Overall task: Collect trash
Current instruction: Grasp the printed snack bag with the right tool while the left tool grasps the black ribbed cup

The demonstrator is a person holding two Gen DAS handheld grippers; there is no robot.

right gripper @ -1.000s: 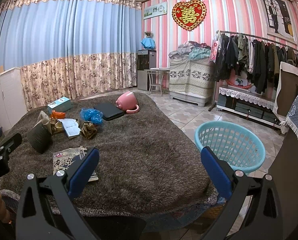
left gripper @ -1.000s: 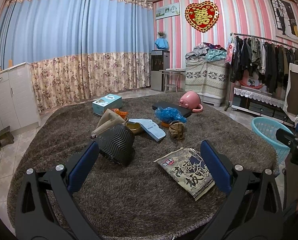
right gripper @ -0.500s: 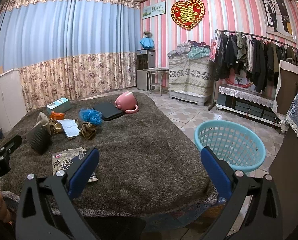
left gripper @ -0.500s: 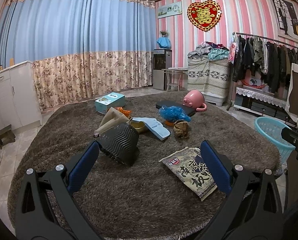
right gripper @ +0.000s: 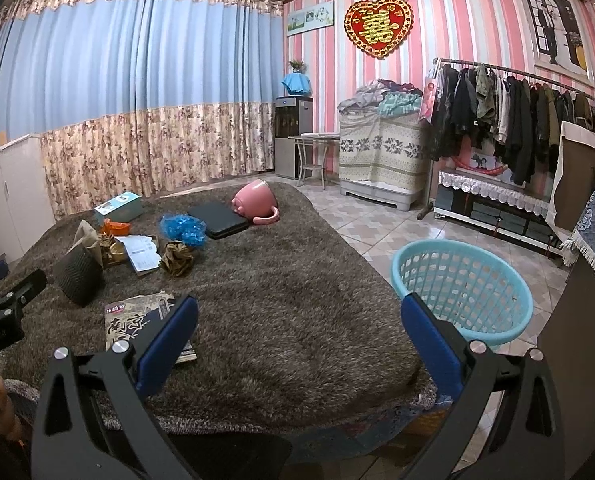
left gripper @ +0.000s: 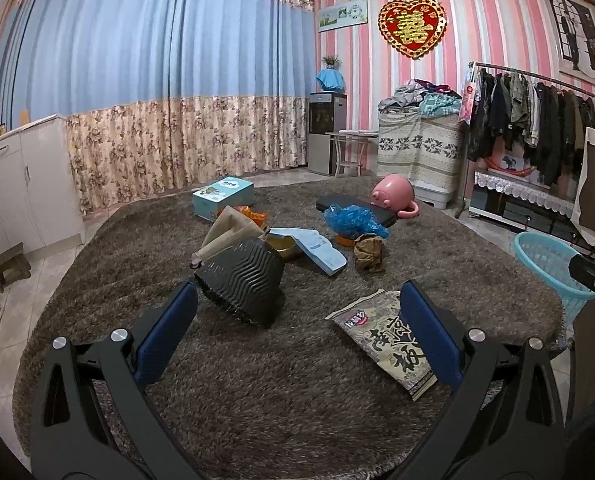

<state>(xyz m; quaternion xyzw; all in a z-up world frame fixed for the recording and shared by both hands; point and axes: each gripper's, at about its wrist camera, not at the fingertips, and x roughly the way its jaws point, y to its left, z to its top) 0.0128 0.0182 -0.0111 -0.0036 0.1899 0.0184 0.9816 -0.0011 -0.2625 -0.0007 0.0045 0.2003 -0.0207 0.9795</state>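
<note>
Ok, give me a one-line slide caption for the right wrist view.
Open right claw above the shaggy rug, printed wrapper by its left finger, empty blue basket on the tiles.

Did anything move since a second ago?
Only a little. The left tool eased slightly toward the things on the rug; the right tool barely shifted. Both stayed open and empty. The printed packet, black bag and blue basket lay unmoved.

The right gripper pokes in at the frame's edge, mostly cut off. A black ribbed bin hides part of the paper bag. The magazine disappears partly behind a blue finger.
</note>
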